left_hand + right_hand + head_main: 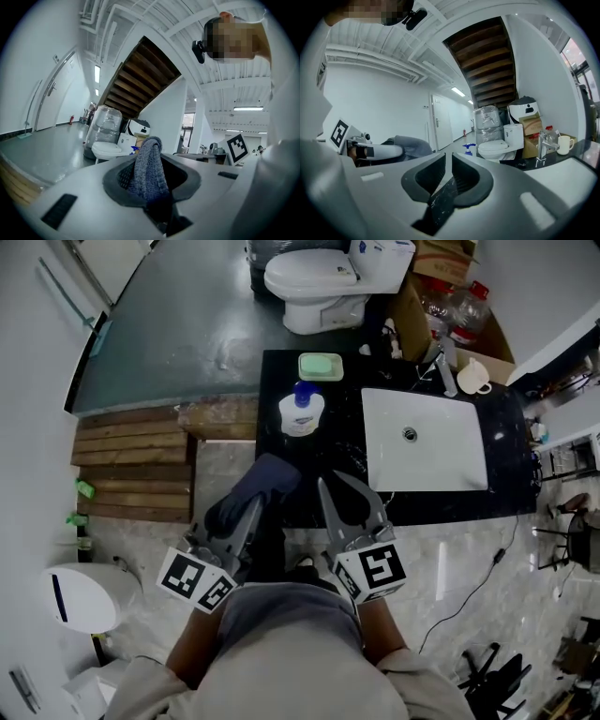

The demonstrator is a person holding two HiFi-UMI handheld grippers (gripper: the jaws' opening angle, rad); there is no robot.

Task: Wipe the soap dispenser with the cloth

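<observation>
The soap dispenser (301, 412), white with a blue pump, stands on the black counter (281, 371) left of the sink. Its blue top (468, 149) shows far off in the right gripper view and its pump (134, 149) peeks out beside the cloth in the left gripper view. My left gripper (258, 501) is shut on a dark blue-grey cloth (255, 489), whose fold (147, 173) stands up between the jaws. The cloth hangs over the counter's near edge, short of the dispenser. My right gripper (324, 486) hovers beside it, jaws nearly together with only a thin slit (446, 161), holding nothing.
A white sink basin (427, 442) with a faucet (445, 371) and a mug (473, 379) fills the counter's right part. A green soap dish (321, 366) sits behind the dispenser. A toilet (314, 282) stands beyond, wooden steps (131, 465) at left, a white bin (84, 596) at lower left.
</observation>
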